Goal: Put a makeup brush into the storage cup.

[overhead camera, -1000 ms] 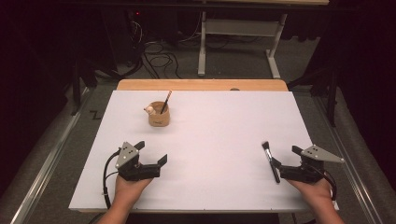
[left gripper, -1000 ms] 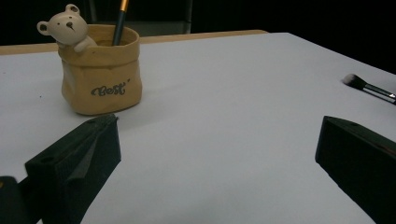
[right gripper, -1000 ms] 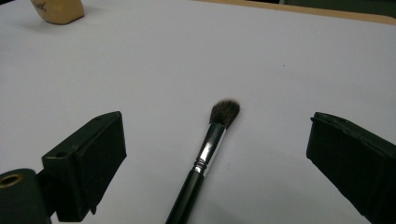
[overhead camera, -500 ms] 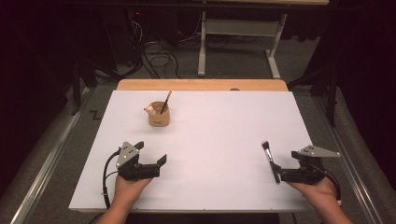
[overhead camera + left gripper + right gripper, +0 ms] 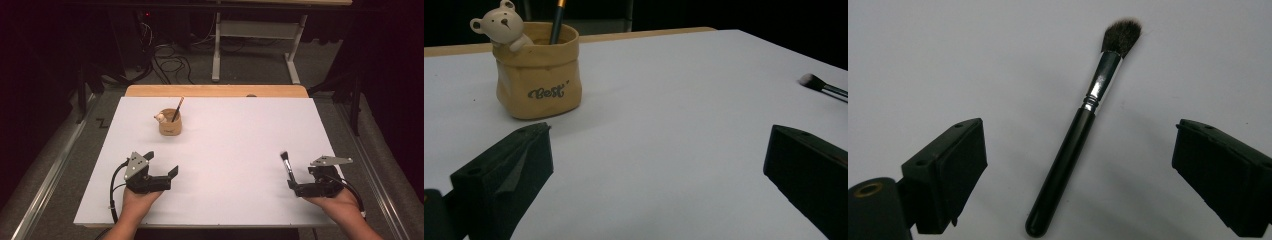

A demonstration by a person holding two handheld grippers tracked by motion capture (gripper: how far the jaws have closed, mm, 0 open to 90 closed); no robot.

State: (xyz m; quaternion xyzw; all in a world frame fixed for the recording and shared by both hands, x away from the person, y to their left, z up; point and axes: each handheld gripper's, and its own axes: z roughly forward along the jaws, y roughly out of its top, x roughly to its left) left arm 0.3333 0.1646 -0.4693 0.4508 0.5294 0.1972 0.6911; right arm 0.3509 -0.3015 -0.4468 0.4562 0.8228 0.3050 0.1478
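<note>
Two black plastic claws, left point(image 5: 161, 173) and right point(image 5: 294, 187), each topped by a grey three-cornered plate. Black cables trailing behind. Bare forearms, no sleeves.

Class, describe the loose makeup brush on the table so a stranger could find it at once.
Start at the white table and go to its near right corner, where the right gripper sits with its jaws open. Between those jaws lies the makeup brush, flat on the surface. Unlike the brush standing in the tan bear pot, it lies loose, with black handle, silver collar and dark bristles.
</note>
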